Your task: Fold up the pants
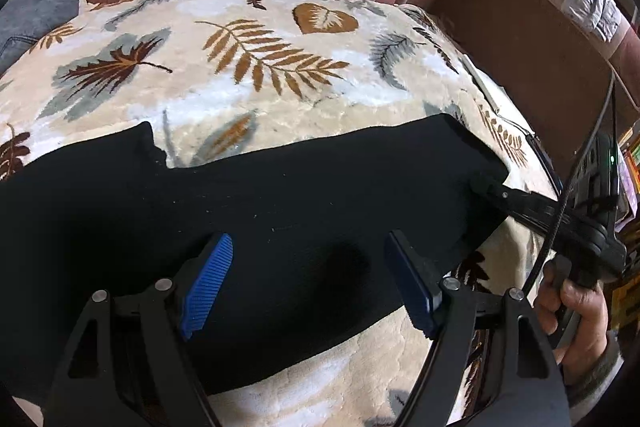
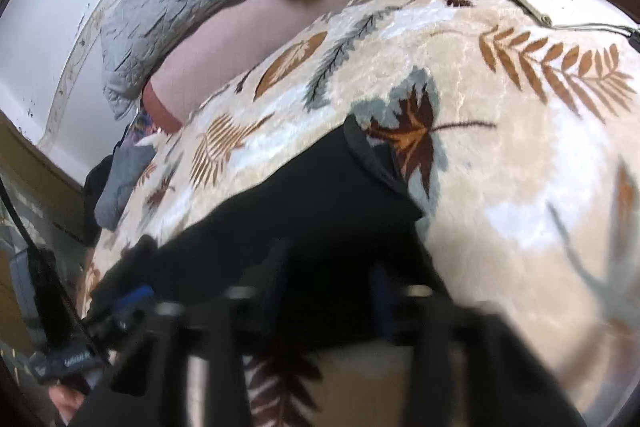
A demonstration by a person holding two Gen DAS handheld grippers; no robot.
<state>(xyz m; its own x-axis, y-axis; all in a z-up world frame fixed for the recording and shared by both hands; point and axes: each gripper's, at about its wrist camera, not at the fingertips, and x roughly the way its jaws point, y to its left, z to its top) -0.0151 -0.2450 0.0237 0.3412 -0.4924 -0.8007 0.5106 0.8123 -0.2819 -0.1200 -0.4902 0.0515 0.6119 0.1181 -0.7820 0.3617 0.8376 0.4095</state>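
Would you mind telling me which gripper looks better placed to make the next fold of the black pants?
Probably the right gripper: it reaches the pants' end edge. The left gripper hovers open mid-fabric.

**Both grippers low, left spread wide**

My left gripper (image 1: 308,283) has its jaws wide apart, blue pads (image 1: 206,283) facing each other, pointing toward 12 o'clock. My right gripper (image 1: 486,189) comes in from 3 o'clock in the left view, tips look closed. My right hand (image 1: 572,315) wraps its handle at 4 o'clock. Right view is motion-blurred; I can't read its jaw gap there.
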